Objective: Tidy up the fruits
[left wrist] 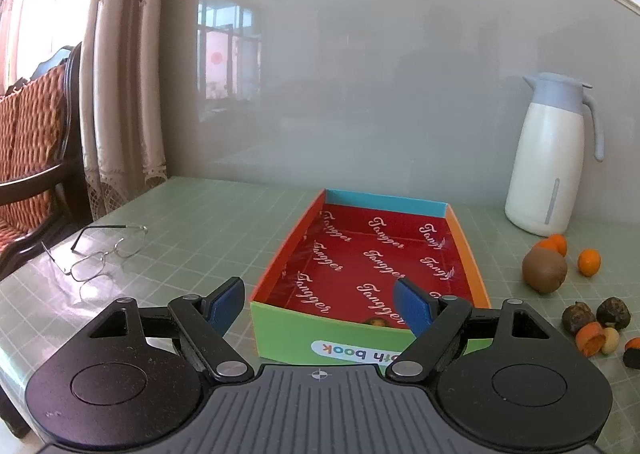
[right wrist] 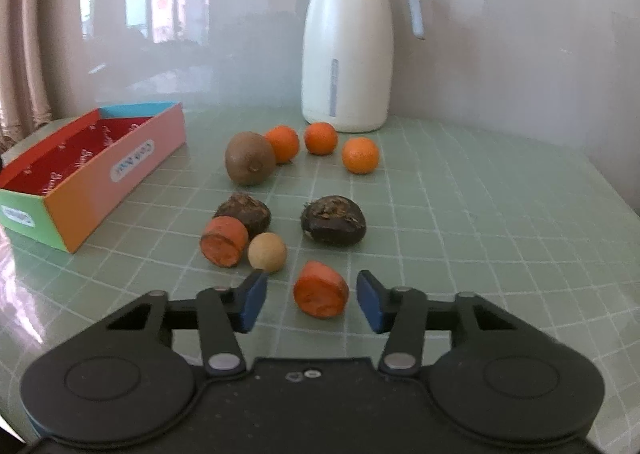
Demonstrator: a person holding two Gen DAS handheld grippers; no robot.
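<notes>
The right gripper point(right wrist: 311, 298), spread wide, straddles a carrot chunk point(right wrist: 321, 289) at twelve o'clock, cut face toward the camera. The box point(right wrist: 116, 170) lies at ten o'clock.

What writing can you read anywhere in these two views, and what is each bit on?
"Tangger", repeated in white script: red lining inside the box.
"...th book", upside down, start hidden by the left gripper: label on the box's green end.
Oval labels on the box's orange side: too blurred.
Jug: no text.
</notes>
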